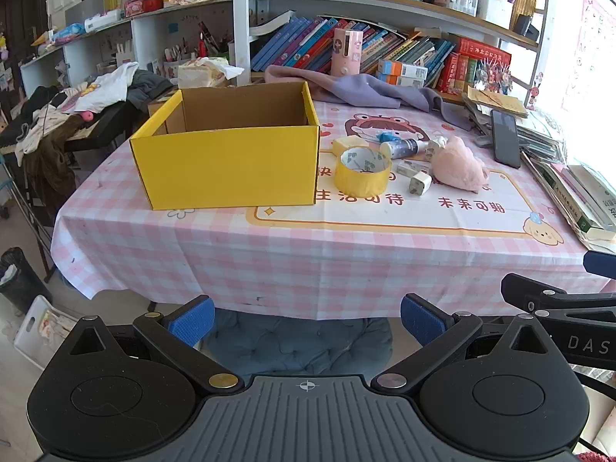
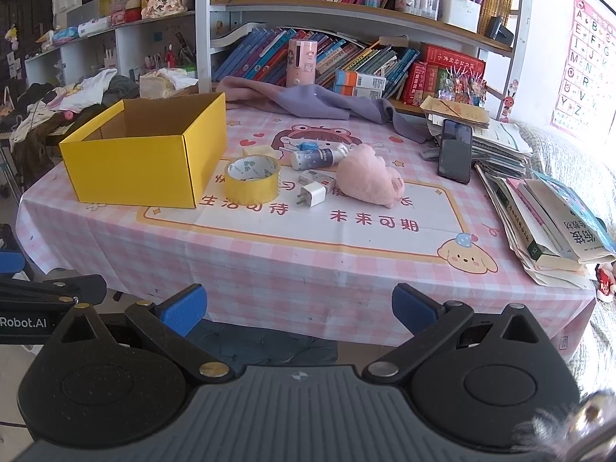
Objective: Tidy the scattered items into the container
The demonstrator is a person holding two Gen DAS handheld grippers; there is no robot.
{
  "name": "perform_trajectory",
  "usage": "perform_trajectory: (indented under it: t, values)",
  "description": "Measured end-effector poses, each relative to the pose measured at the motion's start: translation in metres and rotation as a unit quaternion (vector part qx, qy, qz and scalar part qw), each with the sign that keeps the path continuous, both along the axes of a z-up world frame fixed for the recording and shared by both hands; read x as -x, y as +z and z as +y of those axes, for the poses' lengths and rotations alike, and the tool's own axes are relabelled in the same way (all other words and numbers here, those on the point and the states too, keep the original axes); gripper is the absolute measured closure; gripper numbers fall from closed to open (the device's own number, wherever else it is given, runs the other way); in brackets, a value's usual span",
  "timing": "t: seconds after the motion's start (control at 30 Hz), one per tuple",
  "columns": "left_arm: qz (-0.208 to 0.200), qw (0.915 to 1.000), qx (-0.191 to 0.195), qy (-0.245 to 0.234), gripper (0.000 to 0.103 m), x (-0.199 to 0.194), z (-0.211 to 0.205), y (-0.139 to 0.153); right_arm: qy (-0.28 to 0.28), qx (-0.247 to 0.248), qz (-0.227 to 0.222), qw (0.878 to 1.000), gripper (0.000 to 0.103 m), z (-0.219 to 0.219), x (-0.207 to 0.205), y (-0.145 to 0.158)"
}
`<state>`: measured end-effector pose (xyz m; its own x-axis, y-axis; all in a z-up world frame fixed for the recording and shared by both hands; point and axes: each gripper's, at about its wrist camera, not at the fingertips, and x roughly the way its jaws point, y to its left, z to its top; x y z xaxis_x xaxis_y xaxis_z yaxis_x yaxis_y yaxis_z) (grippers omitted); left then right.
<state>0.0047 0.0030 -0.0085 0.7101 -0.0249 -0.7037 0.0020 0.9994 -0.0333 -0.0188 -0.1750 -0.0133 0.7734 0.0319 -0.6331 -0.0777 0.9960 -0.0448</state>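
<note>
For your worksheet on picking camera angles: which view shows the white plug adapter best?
The right wrist view: the white plug adapter lies nearer the middle, its two metal prongs plainly visible, pointing towards the camera. The left wrist view shows it smaller, prongs harder to make out, beside the pink plush toy.

The left gripper [image 1: 304,319] is matte black plastic: two angled link arms with brass and silver pivot rivets, round domed housings with triangular cut-outs, and a ribbed grey centre plate bearing a crosshair mark. Its fingers [image 1: 190,323] carry textured blue pads. The right gripper [image 2: 298,312] looks identical, with blue-padded fingers [image 2: 184,310].
</note>
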Motion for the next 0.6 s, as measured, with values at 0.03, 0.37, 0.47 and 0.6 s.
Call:
perform_trajectory:
  t: [0.03, 0.37, 0.47, 0.6]
  values:
    - [0.001, 1.0, 0.0, 0.0, 0.0, -0.0002, 0.0005, 0.0, 0.001, 0.001, 0.0, 1.0, 0.0, 0.0008, -0.0003, 0.0004]
    - [0.004, 1.0, 0.001, 0.002, 0.0, -0.0028, 0.0031, 0.002, 0.007, 0.001, 0.003, 1.0, 0.0, 0.0025, -0.0033, 0.0016]
    - [0.004, 1.0, 0.001, 0.002, 0.0, -0.0031, 0.0041, 0.0021, 0.007, 0.001, 0.003, 1.0, 0.0, 0.0028, -0.0039, 0.0011]
    - [0.004, 1.0, 0.001, 0.002, 0.0, -0.0031, 0.0046, 0.0019, 0.007, 0.001, 0.003, 1.0, 0.0, 0.0028, -0.004, 0.0013]
